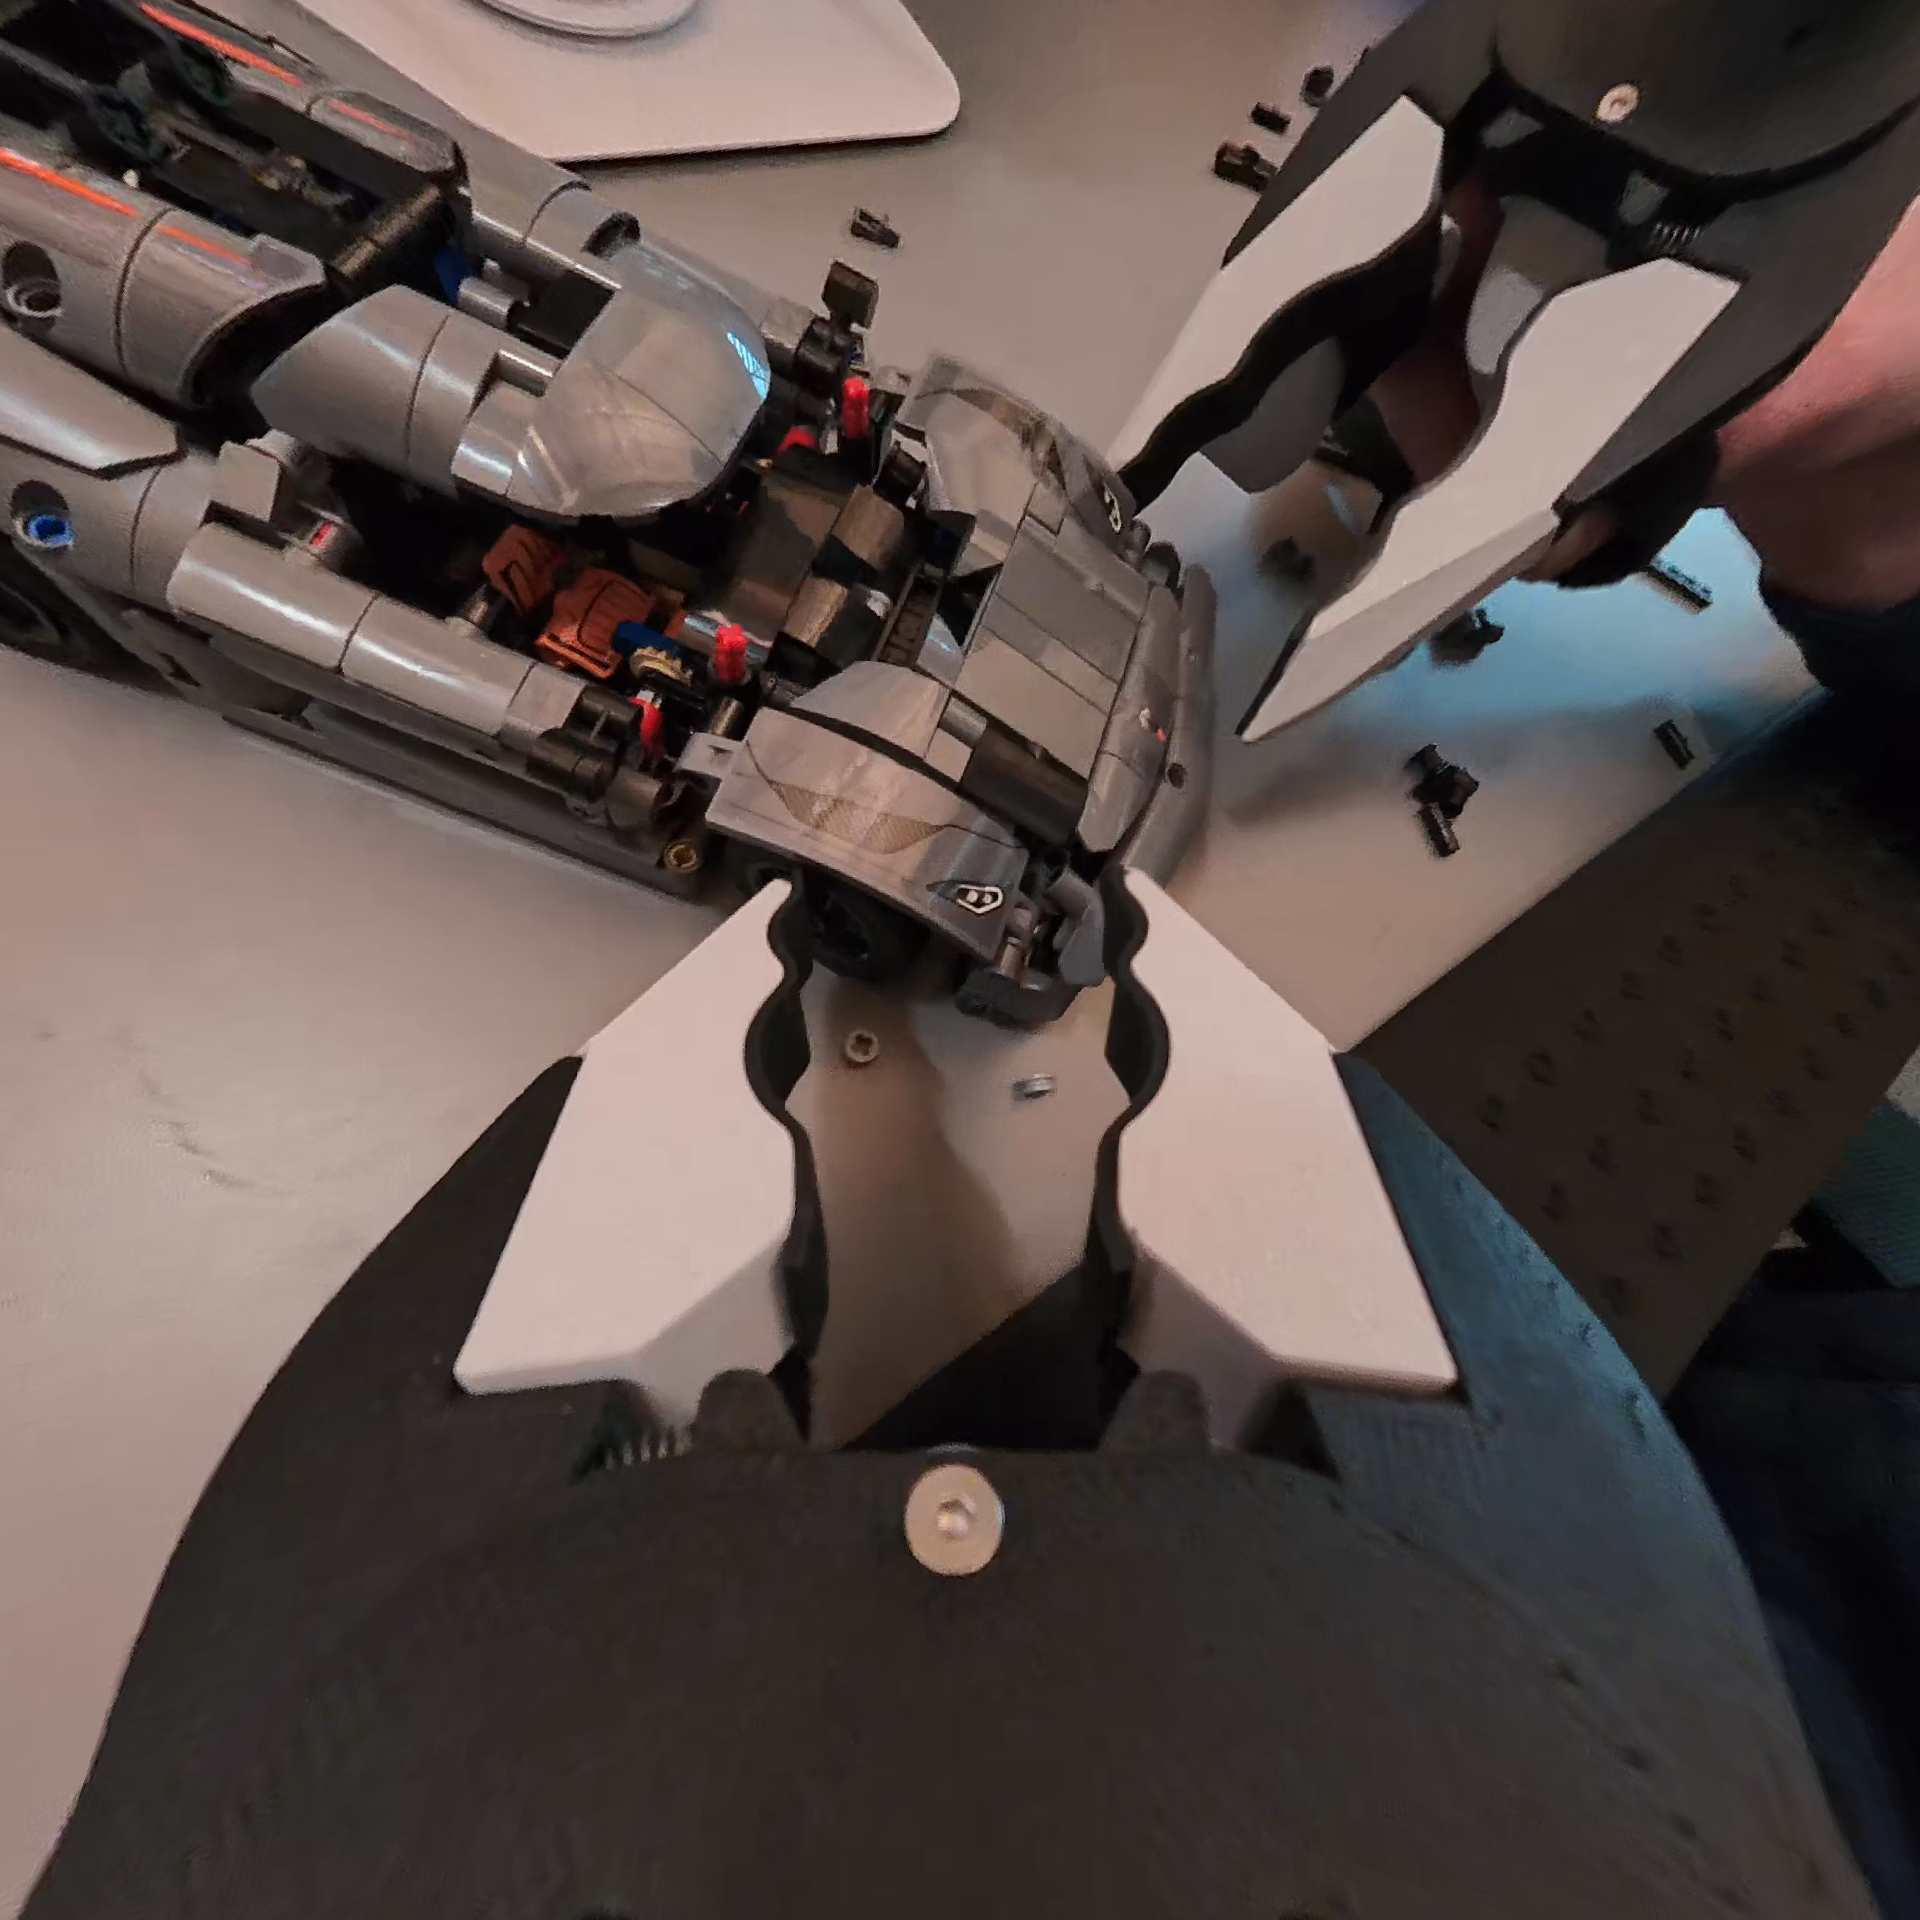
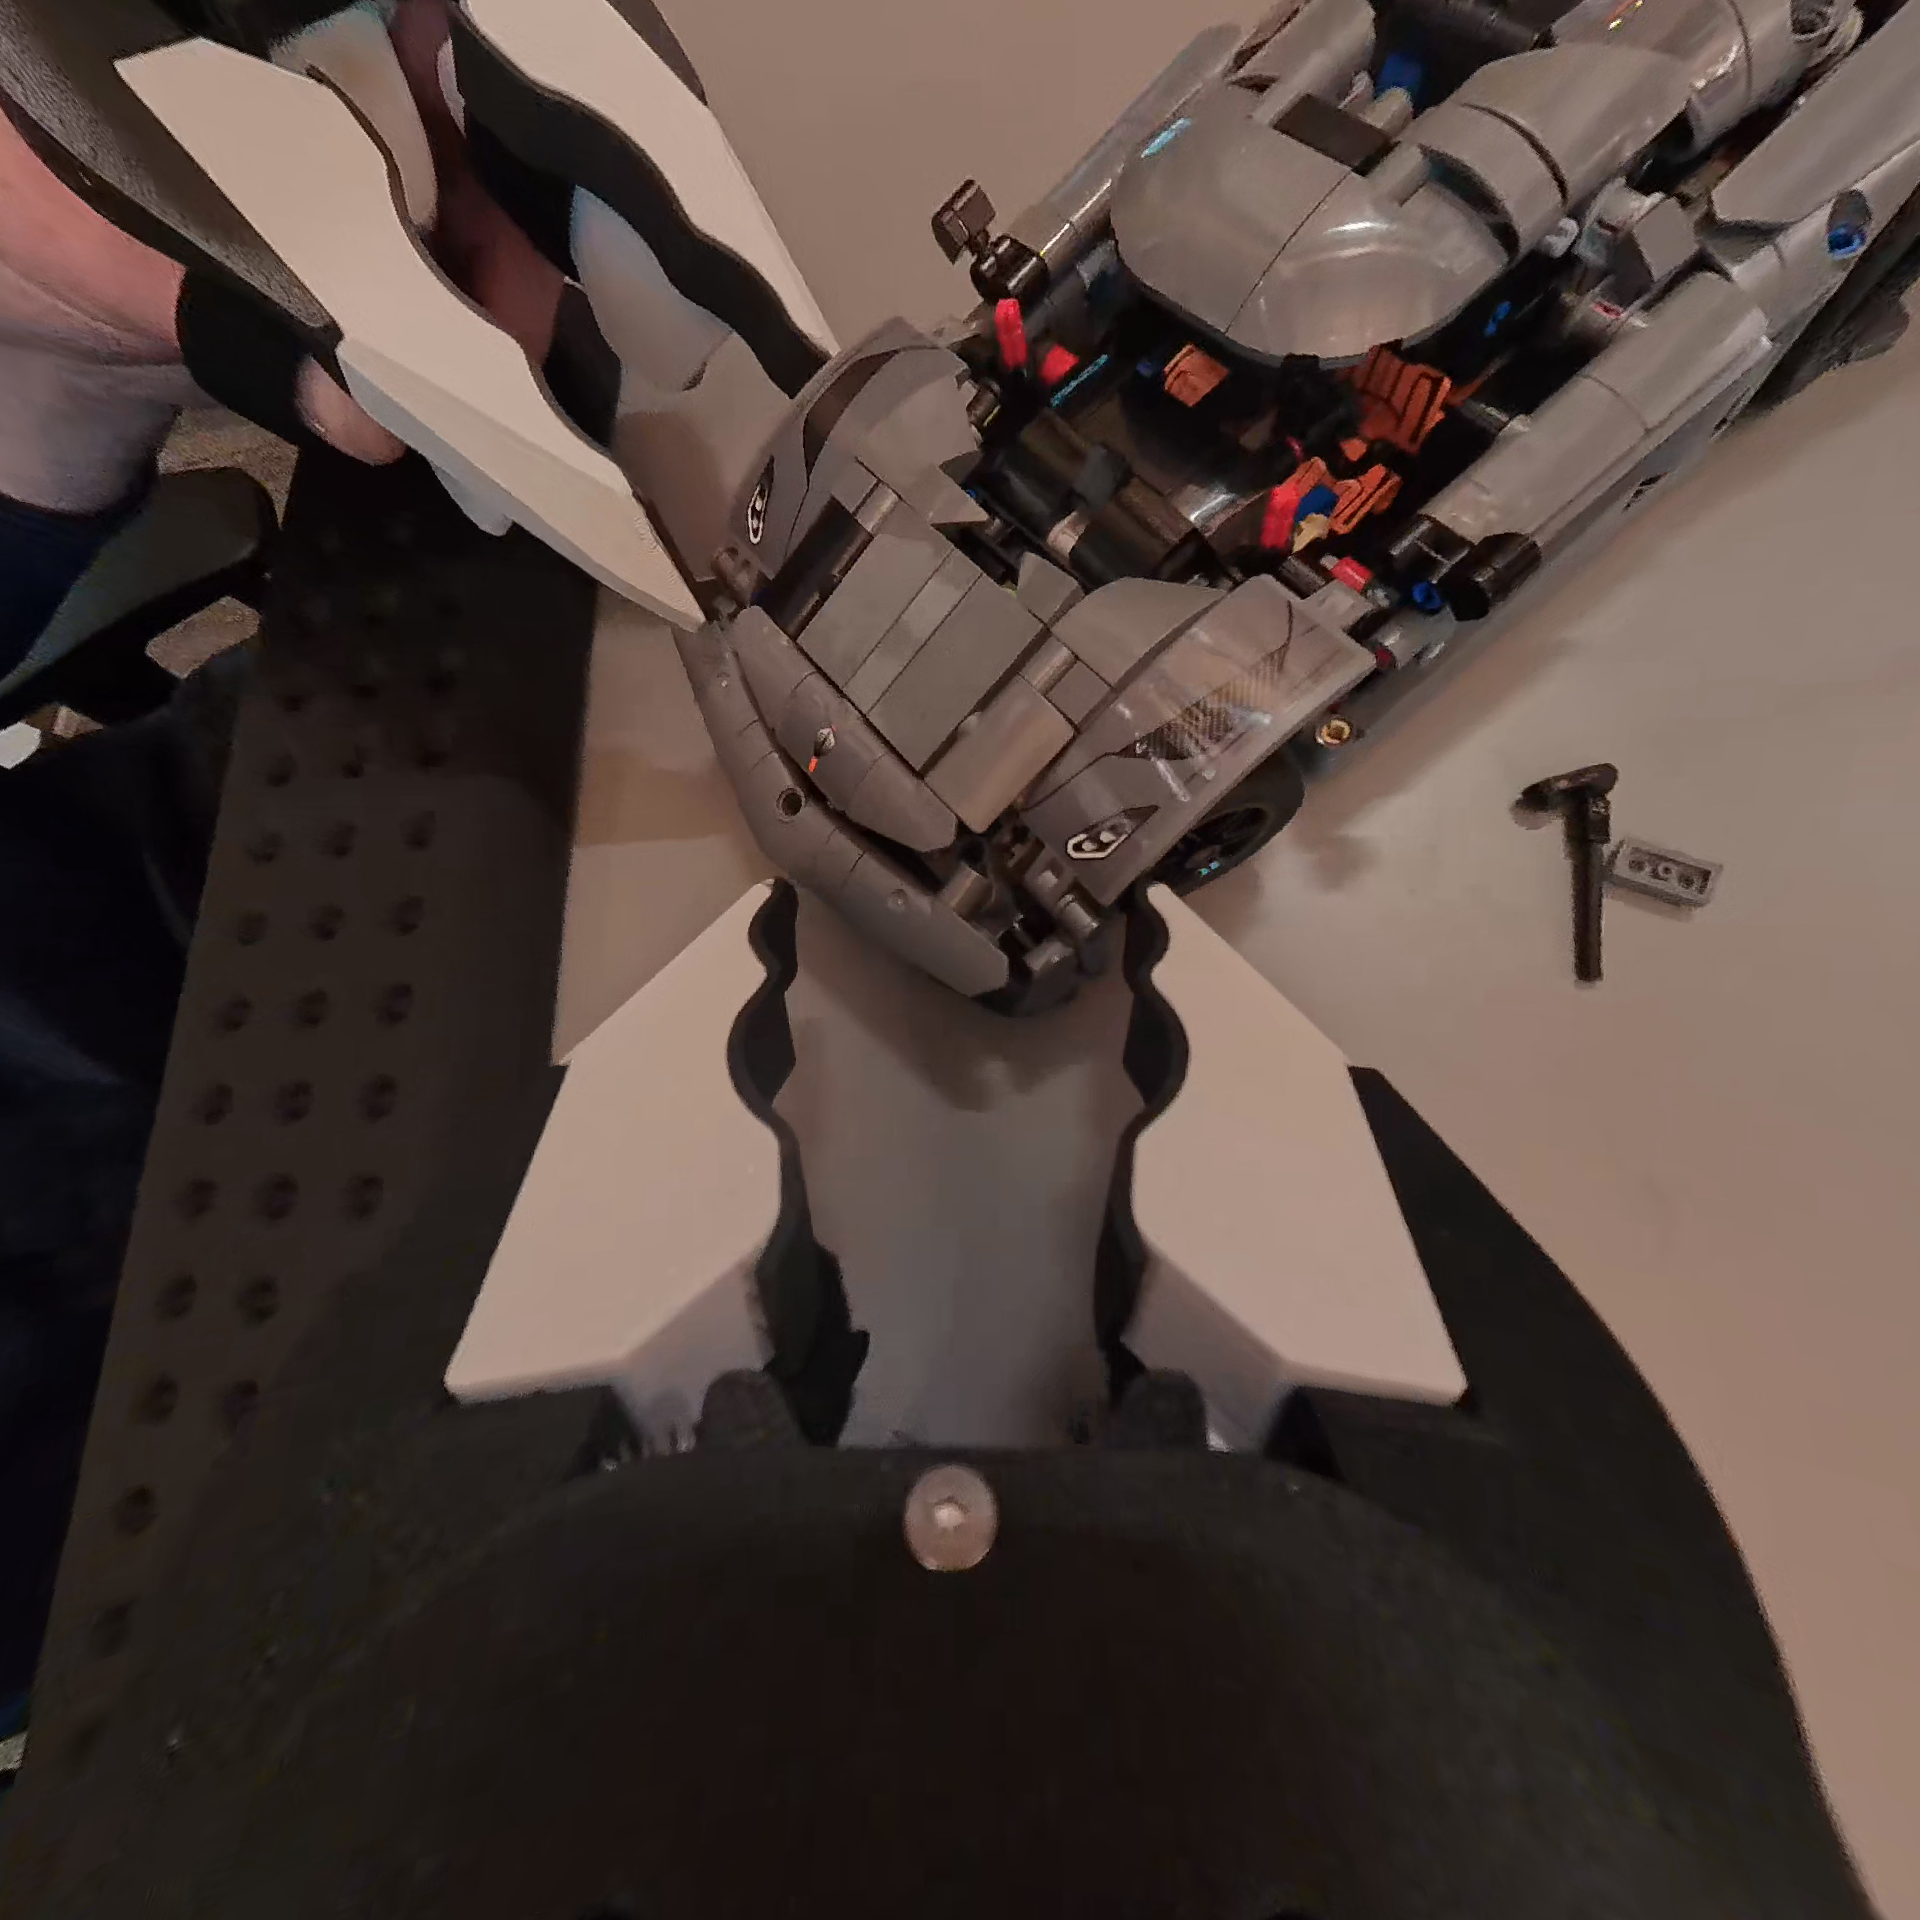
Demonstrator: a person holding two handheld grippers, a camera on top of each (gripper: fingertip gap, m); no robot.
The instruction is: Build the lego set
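Plainly a late step: bodywork mostly on, cockpit not yet roofed, both tools gathered at the nose of the grey lego car (image 1: 644, 540).

Nearest, in the left wrist view: left gripper (image 1: 951, 894) released, jaws wide, straddling the front wheel and fender corner without clamping anything. Between its fingers, on the bench (image 1: 260, 1039): two small pale studs (image 1: 858, 1046). Ahead and to the right: right gripper (image 1: 1195, 613), likewise spread and holding nothing, one tip touching the car's nose. Beyond that, strewn past the nose: roughly nine small black pieces (image 1: 1439, 790), several too small to name. Farthest, ahead and left: one pale flat stand base (image 1: 779, 83).

In the right wrist view: right gripper (image 2: 961, 899) released, fingertips either side of the bumper corner. Off to its right: one black axle piece (image 2: 1579, 862) touching one grey plate (image 2: 1668, 868). Ahead and left: left gripper (image 2: 758, 478), its tip at the seam of the nose.

Count overall: one car, two grippers, two orange-brown seats (image 1: 592, 613), two upright red pins (image 1: 730, 649).

Probably steadying or squaring the nose. Next: close gently on one loose piece, or pinch the bumper without popping panels.
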